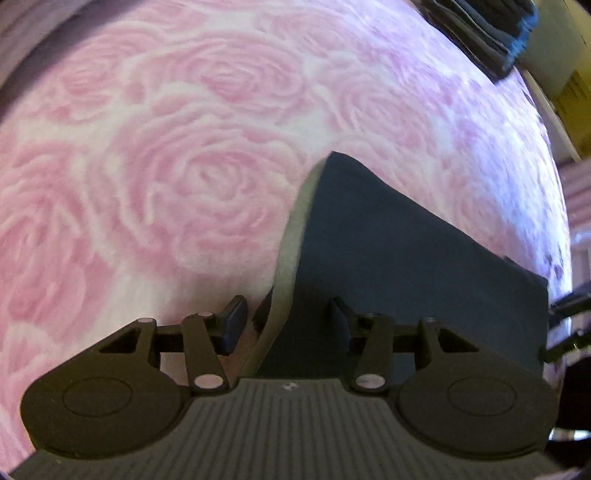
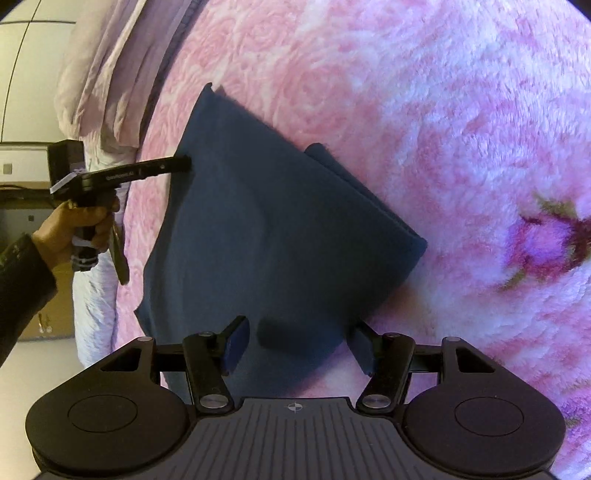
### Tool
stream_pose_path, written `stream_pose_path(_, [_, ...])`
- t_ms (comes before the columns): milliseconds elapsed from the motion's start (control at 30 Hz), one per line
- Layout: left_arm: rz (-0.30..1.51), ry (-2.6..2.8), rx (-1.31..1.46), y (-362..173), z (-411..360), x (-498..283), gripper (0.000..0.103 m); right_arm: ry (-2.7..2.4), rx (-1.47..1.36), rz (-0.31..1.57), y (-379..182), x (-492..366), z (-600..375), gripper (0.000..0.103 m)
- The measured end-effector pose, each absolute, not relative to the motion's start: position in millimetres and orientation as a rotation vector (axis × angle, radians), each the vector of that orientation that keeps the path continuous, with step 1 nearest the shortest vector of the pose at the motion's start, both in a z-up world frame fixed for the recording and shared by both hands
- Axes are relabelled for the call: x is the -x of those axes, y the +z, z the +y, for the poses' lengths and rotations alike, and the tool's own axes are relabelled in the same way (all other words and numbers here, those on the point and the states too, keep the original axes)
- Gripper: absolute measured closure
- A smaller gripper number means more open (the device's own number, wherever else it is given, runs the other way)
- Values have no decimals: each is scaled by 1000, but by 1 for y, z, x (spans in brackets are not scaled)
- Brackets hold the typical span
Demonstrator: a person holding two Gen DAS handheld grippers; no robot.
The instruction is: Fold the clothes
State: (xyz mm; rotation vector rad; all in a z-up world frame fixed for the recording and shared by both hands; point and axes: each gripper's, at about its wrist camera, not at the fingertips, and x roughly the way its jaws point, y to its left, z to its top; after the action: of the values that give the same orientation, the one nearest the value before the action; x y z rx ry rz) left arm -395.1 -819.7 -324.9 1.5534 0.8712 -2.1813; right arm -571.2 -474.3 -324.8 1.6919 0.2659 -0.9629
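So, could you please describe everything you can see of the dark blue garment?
The dark blue garment is soft, matte knit fabric, partly folded, with layered edges stacked along its right side. A pale band edges it in the left wrist view. It lies on the pink rose-patterned blanket. The left gripper reaches its far edge; the right gripper straddles its near corner, fingers open.

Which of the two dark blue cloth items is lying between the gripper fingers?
The single folded navy garment, between the left gripper fingers. The stack of dark clothes lies far off.
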Motion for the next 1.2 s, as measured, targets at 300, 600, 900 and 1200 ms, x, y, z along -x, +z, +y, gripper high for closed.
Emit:
stream_pose_path(300, [873,-2220,-1661,-325,-817,409,96,-985,-1708,154,-331,574,-467,41])
stream_pose_path(600, [821,-2190,-1621,-319,-804,410,98,-1077,-1753,-21,-340,579,-469,76])
stream_pose_path(900, [764,-2194,-1325,-242,-782,372,98,-941,-1556,46,-290,587,-506,85])
stream_pose_path(1200, [672,-2219,-731,-90,-697,283,98,-874,-987,99,-142,603,-527,85])
